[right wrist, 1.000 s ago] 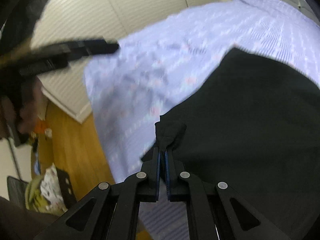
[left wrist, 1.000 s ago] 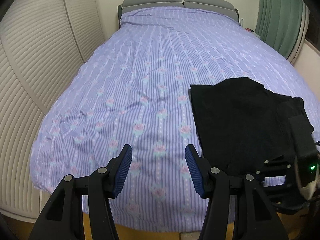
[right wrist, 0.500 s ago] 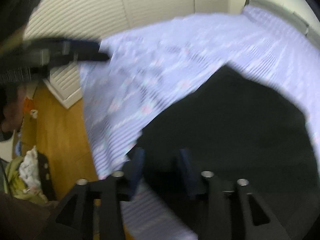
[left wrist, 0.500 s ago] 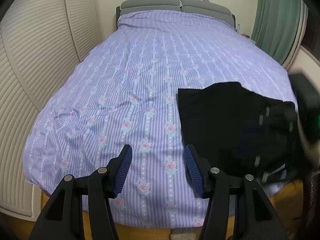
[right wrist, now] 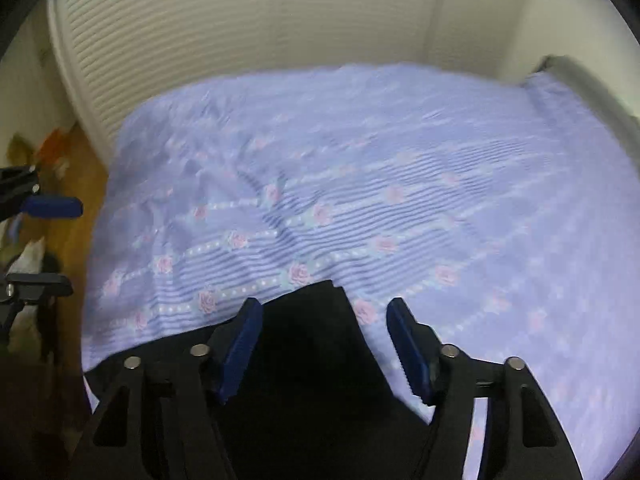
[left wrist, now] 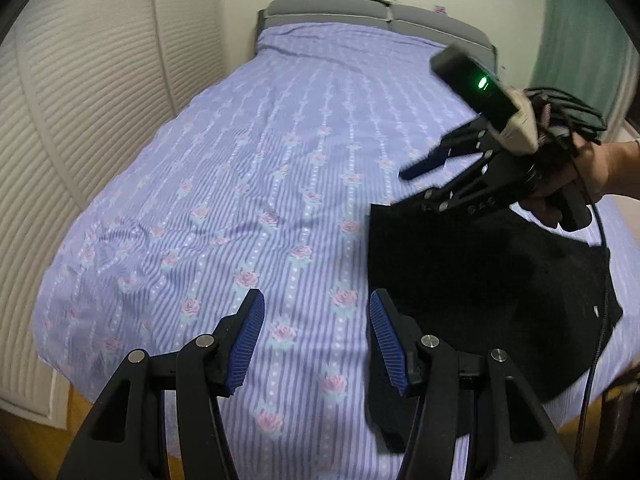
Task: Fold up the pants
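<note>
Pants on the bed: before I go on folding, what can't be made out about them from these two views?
- Pants, left wrist view: near edge hidden behind the left gripper fingers; far edge covered by the right gripper and hand.
- Folds and layers: fabric reads as flat black, no creases visible in either view.
- Right wrist view: only one corner shows, the rest cut off by the bottom edge; picture blurred.
- White tag: too small to read.

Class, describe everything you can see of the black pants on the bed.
The black pants are soft, dark, matte cloth, folded into a flat, roughly squarish bundle. They lie on the purple striped floral bedspread near the bed's foot edge. A small white tag shows near one corner. Neither hand-held gripper grips them.
</note>
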`<move>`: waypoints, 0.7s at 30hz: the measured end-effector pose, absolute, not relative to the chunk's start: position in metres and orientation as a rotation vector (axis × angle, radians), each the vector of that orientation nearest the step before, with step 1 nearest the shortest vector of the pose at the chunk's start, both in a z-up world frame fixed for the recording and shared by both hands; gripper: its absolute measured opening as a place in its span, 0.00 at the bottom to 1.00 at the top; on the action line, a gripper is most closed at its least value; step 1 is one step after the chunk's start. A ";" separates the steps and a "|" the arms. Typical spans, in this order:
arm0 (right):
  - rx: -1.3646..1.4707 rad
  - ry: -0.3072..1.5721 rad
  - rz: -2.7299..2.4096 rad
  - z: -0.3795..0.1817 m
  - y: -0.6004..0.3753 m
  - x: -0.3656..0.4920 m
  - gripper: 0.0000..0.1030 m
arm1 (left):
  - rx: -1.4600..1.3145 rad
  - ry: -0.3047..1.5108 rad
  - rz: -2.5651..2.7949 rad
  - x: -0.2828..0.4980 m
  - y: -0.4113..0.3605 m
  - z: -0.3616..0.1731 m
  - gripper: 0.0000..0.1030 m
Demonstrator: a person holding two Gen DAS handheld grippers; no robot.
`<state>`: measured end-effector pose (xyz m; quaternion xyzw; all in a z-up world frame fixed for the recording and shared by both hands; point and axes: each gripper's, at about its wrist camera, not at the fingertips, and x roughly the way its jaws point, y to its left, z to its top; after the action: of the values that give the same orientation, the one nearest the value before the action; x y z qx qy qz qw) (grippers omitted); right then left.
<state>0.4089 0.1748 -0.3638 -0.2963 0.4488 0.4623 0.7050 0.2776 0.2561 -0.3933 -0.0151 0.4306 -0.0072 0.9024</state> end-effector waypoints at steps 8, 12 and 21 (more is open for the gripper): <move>-0.691 1.187 1.108 -0.411 0.192 0.434 0.05 | -0.115 0.918 0.038 0.306 0.268 -0.415 0.53; -0.649 1.152 1.070 -0.407 0.187 0.442 0.03 | -0.139 0.921 0.040 0.315 0.269 -0.420 0.53; -0.524 1.095 0.945 -0.397 0.168 0.448 0.31 | -0.106 0.912 -0.017 0.319 0.249 -0.417 0.53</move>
<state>0.4477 0.1679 -0.3967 -0.2371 0.4951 0.4272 0.7185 0.3192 0.2486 -0.4166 -0.0510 0.4399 -0.0082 0.8965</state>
